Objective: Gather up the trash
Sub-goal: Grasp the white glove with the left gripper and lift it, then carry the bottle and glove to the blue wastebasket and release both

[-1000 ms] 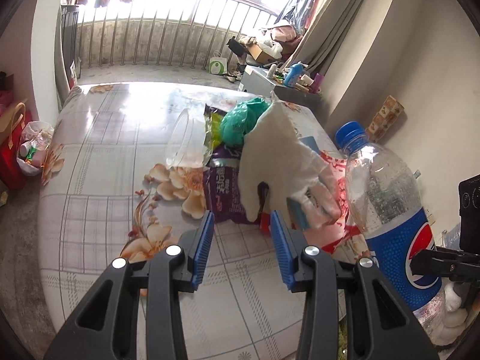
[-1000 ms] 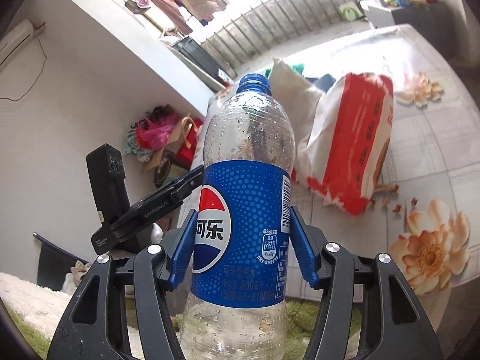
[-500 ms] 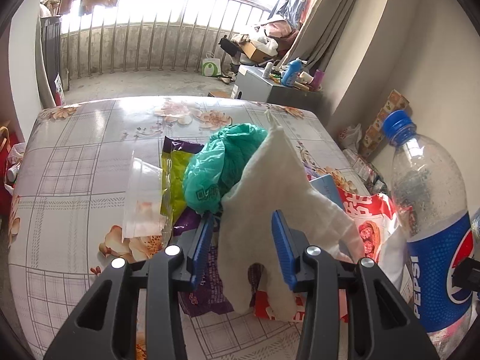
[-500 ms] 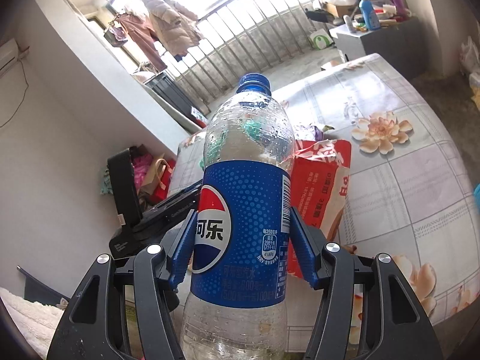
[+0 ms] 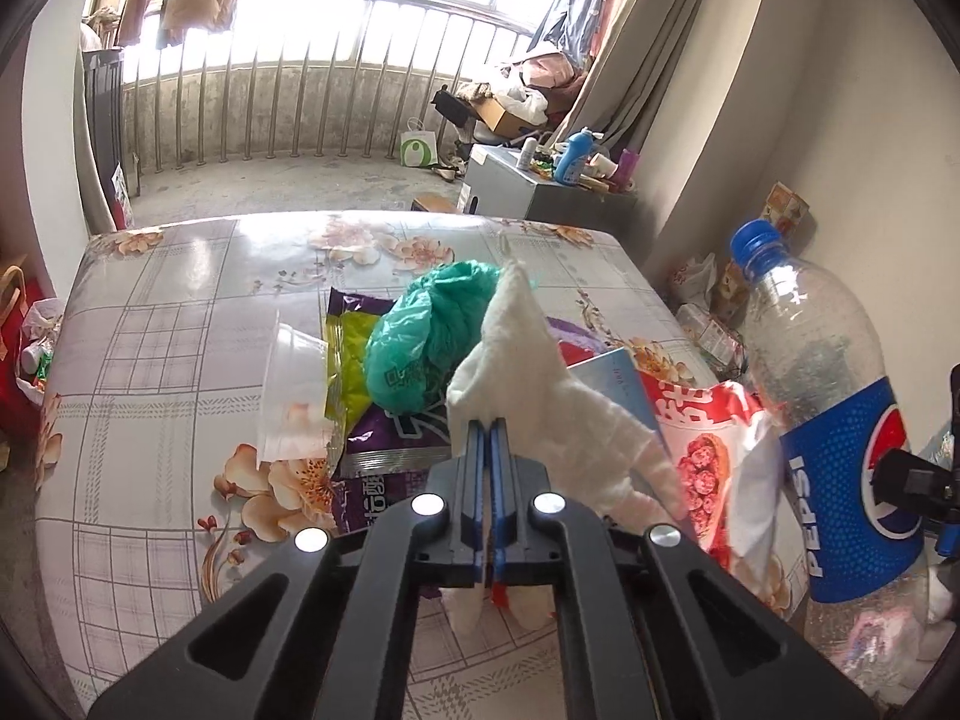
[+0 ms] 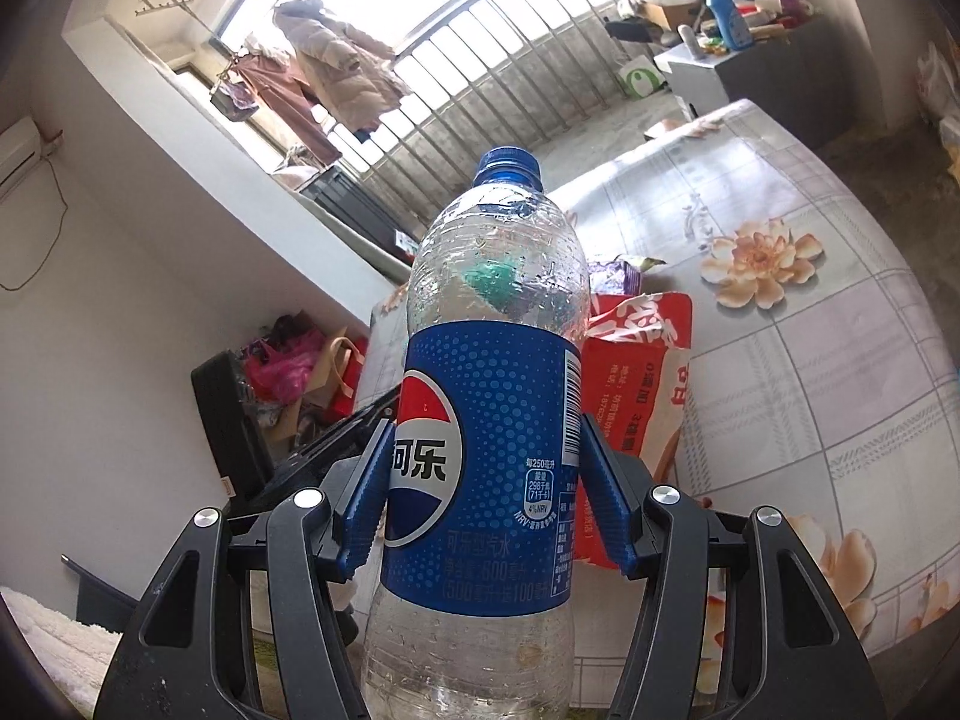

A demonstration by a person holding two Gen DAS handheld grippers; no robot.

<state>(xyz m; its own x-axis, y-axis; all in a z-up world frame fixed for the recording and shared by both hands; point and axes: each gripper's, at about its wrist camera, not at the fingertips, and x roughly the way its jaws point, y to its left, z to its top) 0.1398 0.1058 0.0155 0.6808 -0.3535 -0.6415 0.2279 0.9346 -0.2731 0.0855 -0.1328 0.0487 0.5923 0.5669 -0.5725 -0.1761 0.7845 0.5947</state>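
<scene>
Here the left gripper had just been closing and pinched the white tissue, which lay on the trash pile just left of the Pepsi bottle. The right gripper clamped that bottle at its label. Behind the tissue sat a green plastic bag and purple wrapper. Lifting slowly would likely keep the thin tissue from tearing.

"PEPSI" on bottle, "可乐" on its label
</scene>
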